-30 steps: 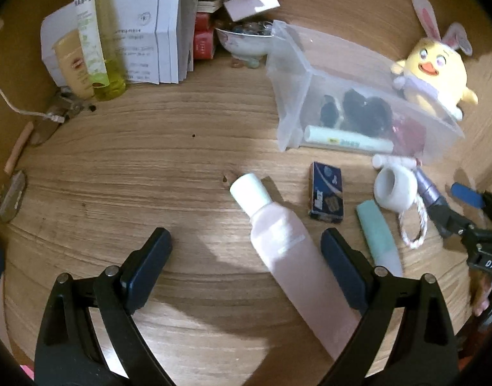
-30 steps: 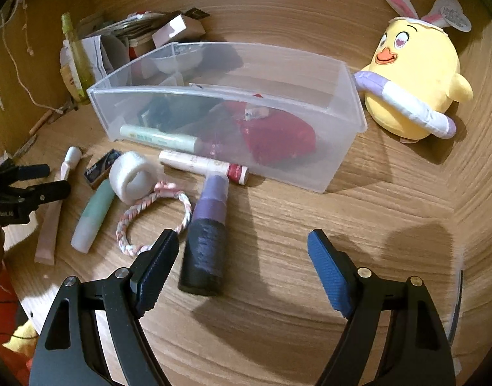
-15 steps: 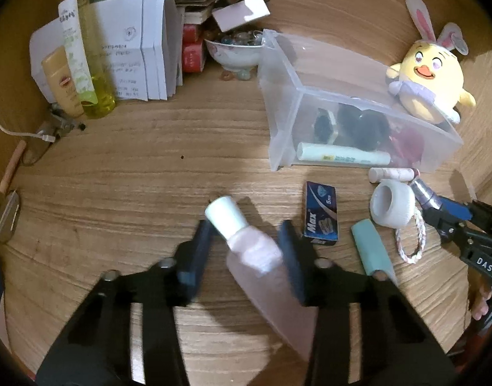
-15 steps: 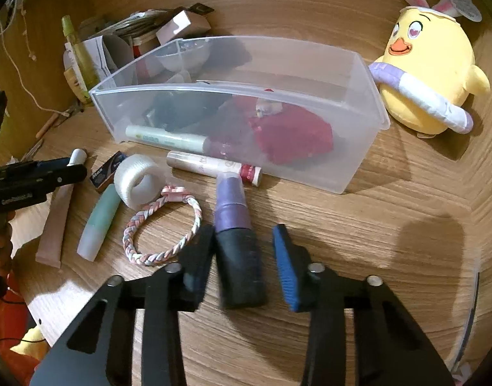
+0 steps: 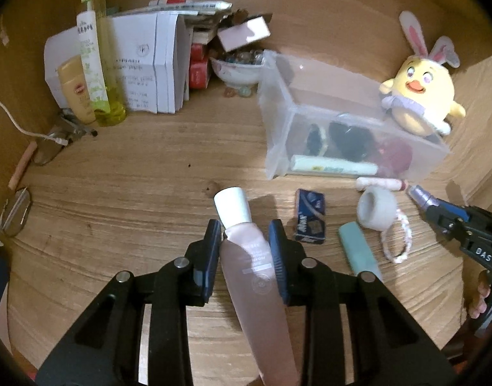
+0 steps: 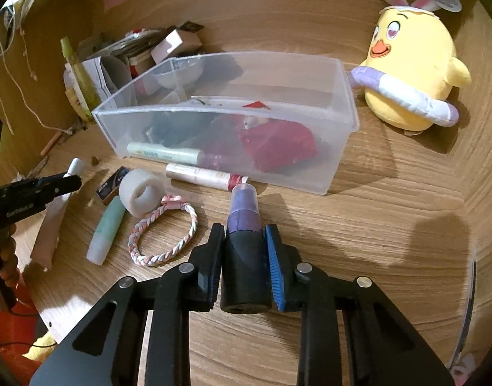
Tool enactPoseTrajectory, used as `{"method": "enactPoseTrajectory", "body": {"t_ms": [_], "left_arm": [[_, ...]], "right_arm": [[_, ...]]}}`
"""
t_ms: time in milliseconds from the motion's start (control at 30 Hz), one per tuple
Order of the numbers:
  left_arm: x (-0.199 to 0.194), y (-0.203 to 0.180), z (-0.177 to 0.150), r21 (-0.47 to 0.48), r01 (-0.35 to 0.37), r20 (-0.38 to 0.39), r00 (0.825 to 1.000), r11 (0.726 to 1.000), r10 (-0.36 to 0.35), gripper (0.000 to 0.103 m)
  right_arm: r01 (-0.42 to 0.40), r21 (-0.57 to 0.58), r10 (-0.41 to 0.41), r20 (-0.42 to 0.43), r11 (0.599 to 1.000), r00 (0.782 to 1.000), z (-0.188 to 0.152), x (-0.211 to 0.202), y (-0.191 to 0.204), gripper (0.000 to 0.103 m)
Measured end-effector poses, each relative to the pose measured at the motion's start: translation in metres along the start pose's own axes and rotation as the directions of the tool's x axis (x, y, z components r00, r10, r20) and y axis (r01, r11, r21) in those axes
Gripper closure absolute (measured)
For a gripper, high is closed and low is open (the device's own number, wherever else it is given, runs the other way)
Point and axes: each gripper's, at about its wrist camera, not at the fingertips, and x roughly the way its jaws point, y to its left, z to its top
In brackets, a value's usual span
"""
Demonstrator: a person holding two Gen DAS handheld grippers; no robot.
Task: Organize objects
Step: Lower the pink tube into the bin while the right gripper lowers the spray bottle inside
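On the desk beside the clear bin, the left tongs grip a pink tube and the right tongs clamp a purple-capped bottle, both lying flat.

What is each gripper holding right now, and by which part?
Left gripper clamps the pink squeeze tube just below its white cap. Right gripper clamps the dark bottle with the purple top around its dark body.

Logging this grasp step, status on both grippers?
Left gripper shut on pink tube. Right gripper shut on purple-capped bottle. Both items on the desk, outside the clear bin. Braided band beside bottle, not touching.
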Motion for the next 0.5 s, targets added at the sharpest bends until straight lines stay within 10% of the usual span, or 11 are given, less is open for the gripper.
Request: {"method": "enactPoseTrajectory", "body": {"t_ms": [500], "left_arm": [[-0.042, -0.024, 0.026, 0.027, 0.101, 0.137, 0.985, 0.995, -0.103, 0.073]], "right_arm": [[-0.024, -0.026, 0.027, 0.127, 0.999, 0.992, 0.012, -0.049, 0.011, 0.079]]}}
